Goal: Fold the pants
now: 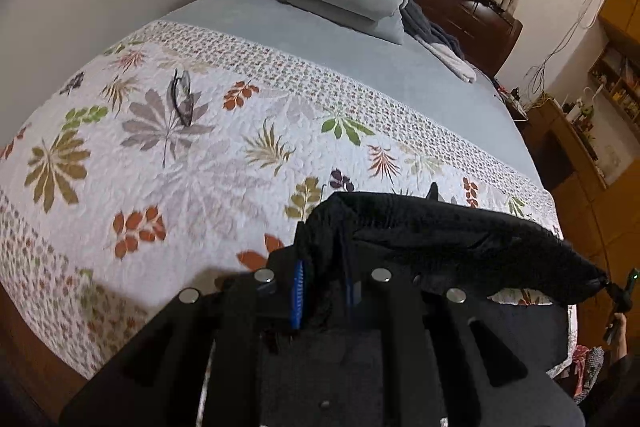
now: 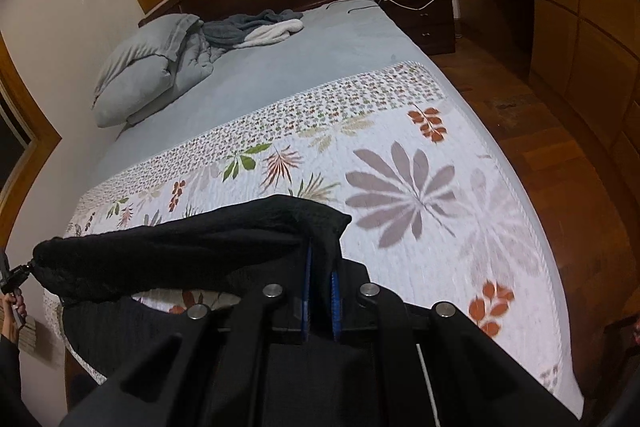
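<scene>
Above quilt (image 1: 168, 163), black pants (image 1: 440, 227) stretch sideways between both clamped tongs (image 1: 324, 291).

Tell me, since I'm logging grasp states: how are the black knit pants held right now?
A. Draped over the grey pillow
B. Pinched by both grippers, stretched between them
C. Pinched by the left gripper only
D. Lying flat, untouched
B: the black knit pants sit clamped in the left gripper and the right gripper, spanning above the leaf-print white quilt.
</scene>
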The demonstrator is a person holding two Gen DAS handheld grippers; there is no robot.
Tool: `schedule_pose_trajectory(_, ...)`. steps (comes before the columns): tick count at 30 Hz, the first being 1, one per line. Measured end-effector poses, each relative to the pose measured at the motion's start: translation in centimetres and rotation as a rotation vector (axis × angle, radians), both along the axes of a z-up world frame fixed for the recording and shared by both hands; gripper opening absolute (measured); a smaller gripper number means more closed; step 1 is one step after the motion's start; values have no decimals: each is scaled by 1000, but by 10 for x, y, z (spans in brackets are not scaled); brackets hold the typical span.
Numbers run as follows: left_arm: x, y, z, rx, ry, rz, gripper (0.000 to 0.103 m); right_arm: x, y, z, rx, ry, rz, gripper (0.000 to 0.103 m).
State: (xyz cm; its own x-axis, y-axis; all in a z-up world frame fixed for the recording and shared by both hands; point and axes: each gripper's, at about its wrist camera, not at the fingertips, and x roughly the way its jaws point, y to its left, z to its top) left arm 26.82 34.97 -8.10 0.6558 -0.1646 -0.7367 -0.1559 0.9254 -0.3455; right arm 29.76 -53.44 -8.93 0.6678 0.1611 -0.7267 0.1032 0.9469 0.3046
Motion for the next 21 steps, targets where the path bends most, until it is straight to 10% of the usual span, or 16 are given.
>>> schedule_pose_trajectory(21, -94, 4, -75, -18, 46, -21, 15, -128, 27, -50, -6, -21, -22, 8)
